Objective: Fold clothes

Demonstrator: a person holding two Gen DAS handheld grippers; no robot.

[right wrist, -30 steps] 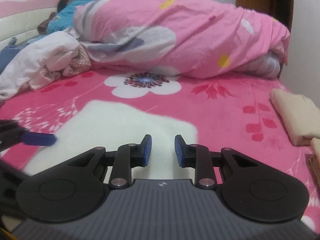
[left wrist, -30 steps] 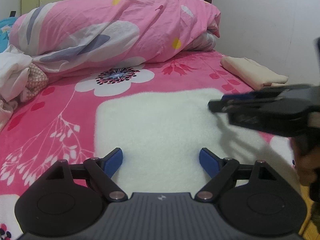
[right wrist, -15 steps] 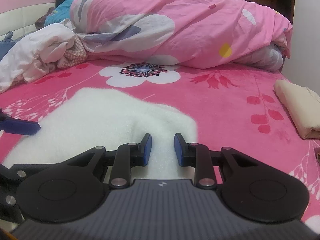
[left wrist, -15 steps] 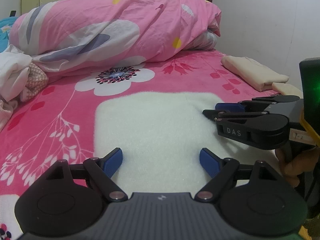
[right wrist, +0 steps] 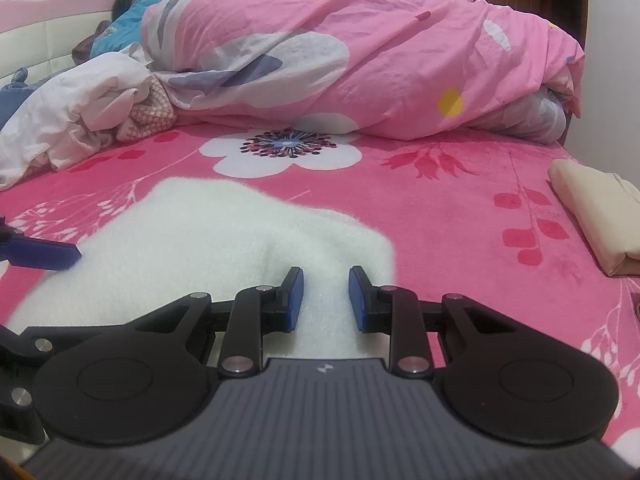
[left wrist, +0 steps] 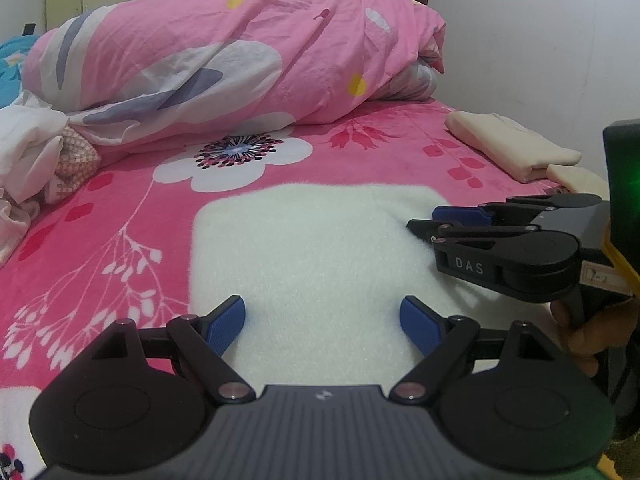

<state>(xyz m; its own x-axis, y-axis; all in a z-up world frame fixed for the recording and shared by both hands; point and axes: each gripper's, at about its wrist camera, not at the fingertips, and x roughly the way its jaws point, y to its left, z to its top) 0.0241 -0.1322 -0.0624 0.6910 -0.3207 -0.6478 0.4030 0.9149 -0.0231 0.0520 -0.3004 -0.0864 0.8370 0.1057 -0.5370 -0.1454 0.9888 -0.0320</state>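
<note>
A white fleece garment [left wrist: 312, 248] lies flat on the pink flowered bed sheet [left wrist: 100, 240]. My left gripper [left wrist: 322, 320] hovers open and wide over its near edge, with nothing pinched. My right gripper [left wrist: 424, 220] comes in from the right at the garment's right edge, held by a hand. In the right wrist view the right gripper [right wrist: 326, 300] has its blue pads close together with a raised ridge of the white fleece [right wrist: 200, 240] between them. A blue fingertip [right wrist: 40, 254] of the left gripper shows at the left edge.
A rolled pink duvet [left wrist: 240, 60] fills the back of the bed. Crumpled white clothes [left wrist: 24, 148] lie at the left. Folded cream clothes [left wrist: 508, 148] sit by the right edge near the wall. A person in blue [right wrist: 128, 12] lies at the headboard.
My right gripper has come down and settled at the garment's right edge, and the fleece there has bunched up between its pads. The left gripper has stayed put.
</note>
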